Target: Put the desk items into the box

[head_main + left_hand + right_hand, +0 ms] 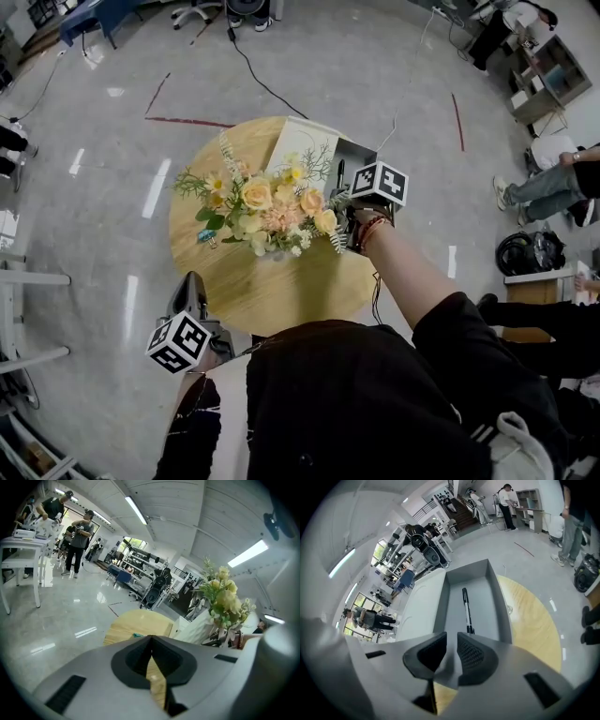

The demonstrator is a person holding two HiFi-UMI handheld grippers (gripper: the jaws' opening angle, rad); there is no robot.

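Observation:
A grey box [498,603] with its white lid [296,143] up stands at the far side of the round wooden table [281,286]. A black pen [466,609] lies lengthwise on the box's floor. My right gripper [451,641] hovers just above the box's near end, open, with nothing between its pads. In the head view that right gripper [343,184] sits beside a bouquet [267,211] of yellow and peach flowers. A small teal item [204,236] lies on the table left of the bouquet. My left gripper [192,281] hangs off the table's near left edge, shut and empty.
The bouquet [222,597] hides part of the box from the left. A black cable [258,75] runs over the floor beyond the table. People and a dark backpack [530,251] are at the right, white shelving [28,281] at the left.

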